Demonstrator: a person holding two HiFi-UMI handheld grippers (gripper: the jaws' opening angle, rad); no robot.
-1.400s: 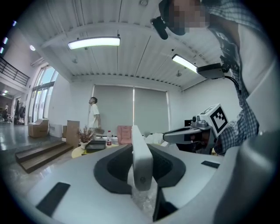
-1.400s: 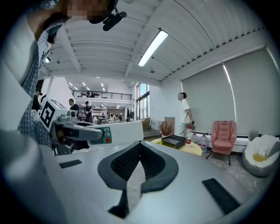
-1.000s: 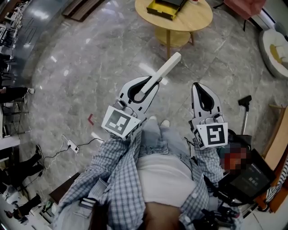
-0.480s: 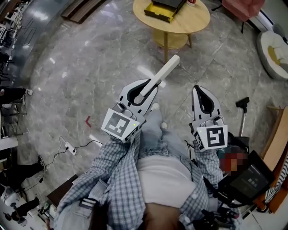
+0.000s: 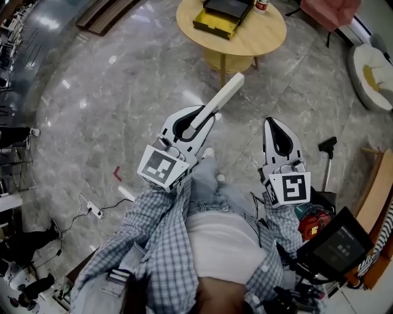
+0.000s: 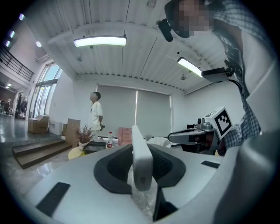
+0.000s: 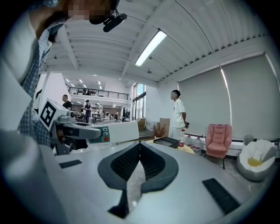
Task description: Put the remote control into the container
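My left gripper [image 5: 207,111] is shut on a long white remote control [image 5: 218,100], which sticks out past the jaw tips toward a round wooden table [image 5: 270,34]. In the left gripper view the remote control [image 6: 141,162] stands edge-on between the jaws. From the right gripper view the same remote [image 7: 114,131] shows side-on at the left, with coloured buttons. A black and yellow open container [image 5: 222,15] rests on the table, still far ahead. My right gripper [image 5: 276,124] hangs beside the left one, jaws closed together with nothing between them [image 7: 139,144].
A red-capped bottle [image 5: 261,5] stands on the table by the container. A white chair [image 5: 373,68] is at the right, a pink chair [image 7: 217,138] beyond. A person in white [image 7: 178,113] stands near the table. A black broom [image 5: 328,154] and a floor cable [image 5: 92,210] lie nearby.
The table and container have drifted slightly lower and left in the head view as the person steps forward. Both grippers keep their pose and the remote stays gripped.
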